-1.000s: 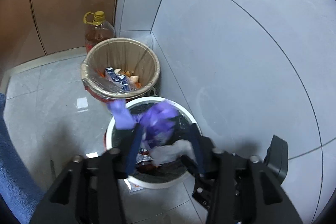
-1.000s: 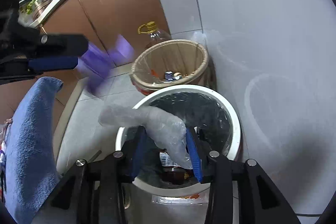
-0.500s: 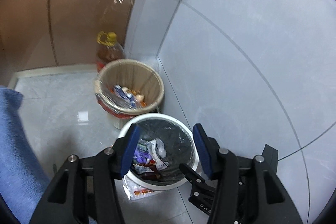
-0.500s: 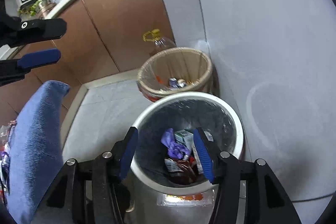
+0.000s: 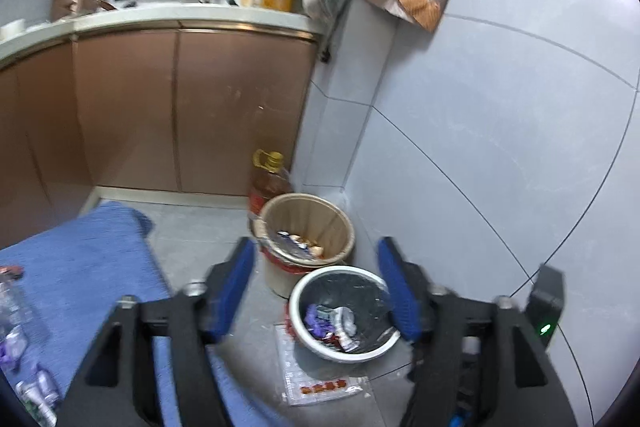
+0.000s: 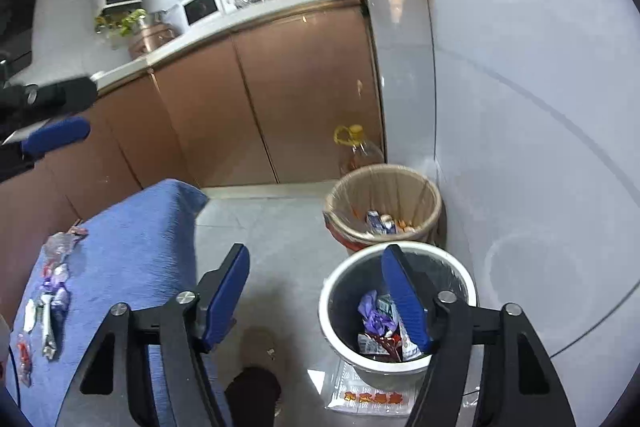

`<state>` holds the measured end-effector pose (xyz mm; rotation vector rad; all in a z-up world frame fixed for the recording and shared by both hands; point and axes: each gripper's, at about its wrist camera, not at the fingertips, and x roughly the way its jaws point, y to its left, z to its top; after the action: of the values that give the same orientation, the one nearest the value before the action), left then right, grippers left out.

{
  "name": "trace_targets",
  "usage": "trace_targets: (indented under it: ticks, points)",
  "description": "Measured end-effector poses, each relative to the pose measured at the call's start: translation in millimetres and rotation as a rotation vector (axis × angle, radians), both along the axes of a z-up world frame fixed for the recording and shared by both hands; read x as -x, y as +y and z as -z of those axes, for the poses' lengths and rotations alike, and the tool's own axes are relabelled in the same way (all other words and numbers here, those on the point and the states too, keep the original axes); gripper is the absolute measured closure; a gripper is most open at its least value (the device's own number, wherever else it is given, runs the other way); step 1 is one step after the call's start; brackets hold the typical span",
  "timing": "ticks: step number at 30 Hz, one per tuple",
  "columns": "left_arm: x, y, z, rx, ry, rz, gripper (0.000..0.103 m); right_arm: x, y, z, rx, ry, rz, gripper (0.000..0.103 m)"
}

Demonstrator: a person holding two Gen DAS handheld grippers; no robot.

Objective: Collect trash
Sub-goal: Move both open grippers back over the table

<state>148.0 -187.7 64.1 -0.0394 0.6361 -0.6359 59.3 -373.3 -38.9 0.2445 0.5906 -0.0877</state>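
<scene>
A kitchen corner: brown cabinets (image 5: 192, 107) under a pale counter on the far side, grey tiled wall on the right. On the near left lies a blue cloth (image 6: 120, 239), likely spread to keep the trash in one reachable patch; several crumpled wrappers (image 6: 48, 311), too jumbled to count, lie along its left edge. Two bins stand against the right wall, probably tucked there out of the walkway: a tan bin (image 6: 384, 207) farther off and a white bin (image 6: 394, 311) nearer, holding a purple wrapper and packets. One oil bottle (image 5: 270, 179) stands behind the tan bin, one flat packet (image 5: 320, 379) on the floor by the white bin. The left gripper (image 5: 316, 275) and right gripper (image 6: 316, 291) both gape wide and carry nothing, seemingly freed for the next pickup
</scene>
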Motion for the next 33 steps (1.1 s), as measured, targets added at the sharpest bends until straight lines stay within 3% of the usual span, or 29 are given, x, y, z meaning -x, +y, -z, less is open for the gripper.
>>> trace_targets:
  ticks: [8,14,24,33]
  points:
    - [44,73,-28,0.019,-0.089,-0.085,0.034,23,34,-50,0.049,-0.085,-0.017,0.008]
    - [78,123,-39,0.024,-0.135,-0.143,0.033,34,66,-76,0.081,-0.121,-0.045,0.001]
    - [110,200,-31,0.057,-0.133,-0.267,0.033,61,94,-102,0.048,-0.215,-0.098,0.000]
    - [137,261,-35,0.019,-0.173,-0.433,0.033,79,112,-116,0.041,-0.264,-0.180,0.000]
